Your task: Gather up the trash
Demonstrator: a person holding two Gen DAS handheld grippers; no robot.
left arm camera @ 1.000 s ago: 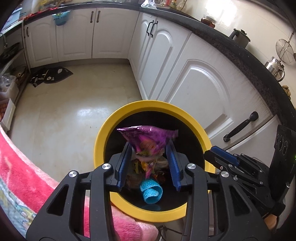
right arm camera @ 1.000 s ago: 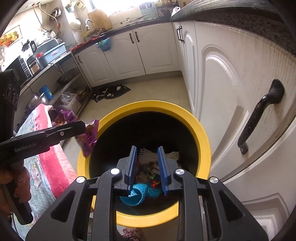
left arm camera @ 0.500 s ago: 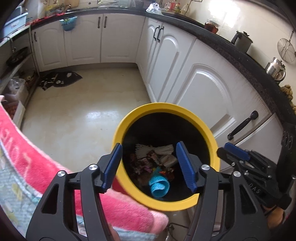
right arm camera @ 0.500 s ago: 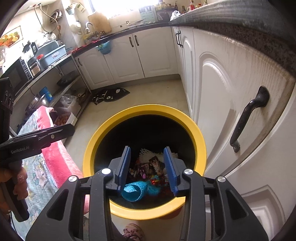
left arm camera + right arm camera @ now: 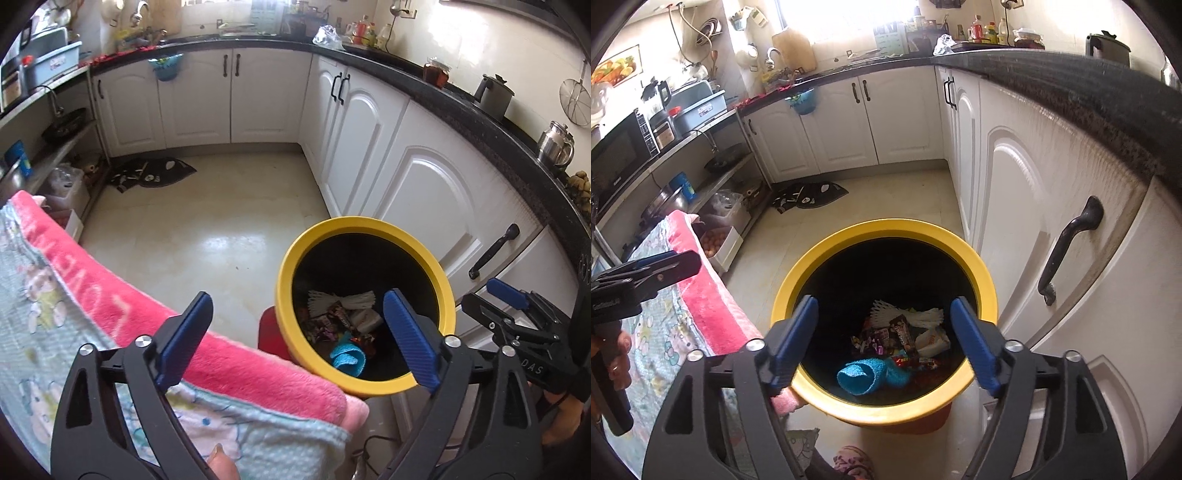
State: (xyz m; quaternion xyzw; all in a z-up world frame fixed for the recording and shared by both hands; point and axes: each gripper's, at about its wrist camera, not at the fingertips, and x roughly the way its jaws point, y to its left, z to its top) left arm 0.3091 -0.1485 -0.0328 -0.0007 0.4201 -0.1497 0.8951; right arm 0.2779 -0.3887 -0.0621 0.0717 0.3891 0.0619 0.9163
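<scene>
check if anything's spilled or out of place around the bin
Nothing spilled: the wrappers and blue foam roll lie inside the yellow-rimmed bin. Only the dark mat lies crumpled on the floor.

Right gripper point(image 5: 884, 341) spread wide above yellow-rimmed bin point(image 5: 988, 286), wrappers point(image 5: 899, 338) and blue cloth point(image 5: 862, 376) inside

I see bin point(image 5: 984, 284): yellow rim, black inside, red base at 6 o'clock. Trash in it: turquoise roll point(image 5: 862, 374), white netting point(image 5: 916, 315), dark printed wrappers point(image 5: 899, 334). My gripper fingers point(image 5: 410, 339): blue pads, black frames. Blanket point(image 5: 122, 306) at 9 o'clock: pink edge, pale blue with cartoon print. Cabinets point(image 5: 1015, 192) white, black handles; countertop point(image 5: 1071, 92) speckled black. Floor point(image 5: 207, 229) cream.
</scene>
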